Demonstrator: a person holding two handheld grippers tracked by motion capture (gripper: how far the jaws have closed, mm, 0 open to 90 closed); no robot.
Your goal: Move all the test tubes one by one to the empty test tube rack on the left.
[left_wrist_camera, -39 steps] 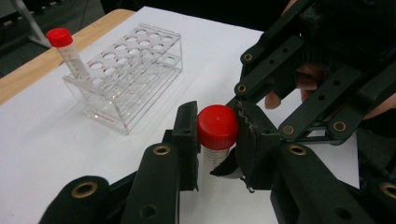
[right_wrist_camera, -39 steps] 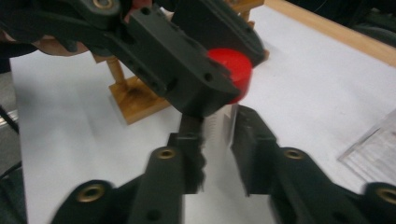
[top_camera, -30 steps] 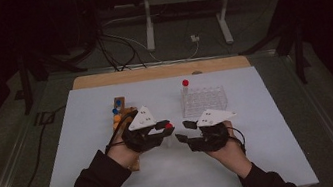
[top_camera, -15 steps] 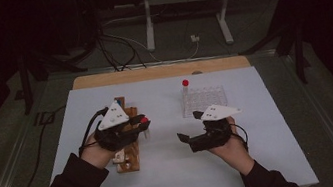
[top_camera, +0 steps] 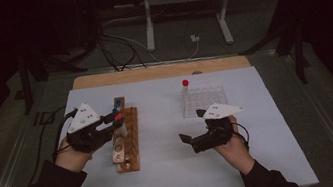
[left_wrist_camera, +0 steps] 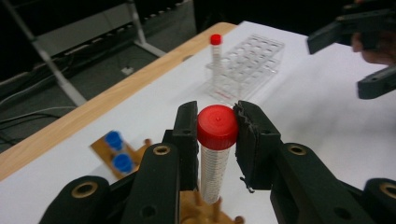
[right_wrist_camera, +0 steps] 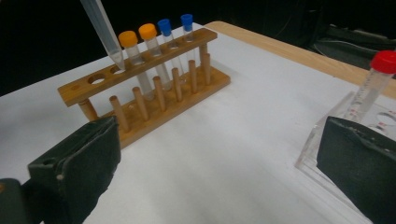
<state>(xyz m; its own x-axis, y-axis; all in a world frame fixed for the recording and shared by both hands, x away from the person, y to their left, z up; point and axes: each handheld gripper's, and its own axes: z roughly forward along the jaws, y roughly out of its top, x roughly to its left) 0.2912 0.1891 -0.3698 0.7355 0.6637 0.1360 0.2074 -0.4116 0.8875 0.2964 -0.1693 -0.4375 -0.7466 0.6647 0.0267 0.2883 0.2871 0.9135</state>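
My left gripper [top_camera: 115, 120] is shut on a clear tube with a red cap [left_wrist_camera: 217, 127], gripped just below the cap. It holds the tube over the wooden rack [top_camera: 126, 141], and the tube's pointed tip [right_wrist_camera: 112, 53] hangs tilted just above an empty hole. The rack holds two orange-capped tubes [right_wrist_camera: 128, 38] and two blue-capped tubes [right_wrist_camera: 164, 25]. My right gripper [top_camera: 191, 126] rests to the right. Its jaws have just been opening and now stand wide, with nothing between them [right_wrist_camera: 215, 154]. Another red-capped tube [top_camera: 185, 88] stands in a clear plastic rack [top_camera: 204, 100].
A white sheet [top_camera: 172, 173] covers the table, with a wooden strip [top_camera: 151, 72] along its far edge. Cables and a metal stand [top_camera: 148, 20] lie on the dark floor beyond. The clear rack's corner [right_wrist_camera: 327, 135] sits close to my right jaw.
My left gripper has carried the red-capped tube left from the middle of the table to above the wooden rack. The right gripper's jaws have opened wide; that hand has stayed put.
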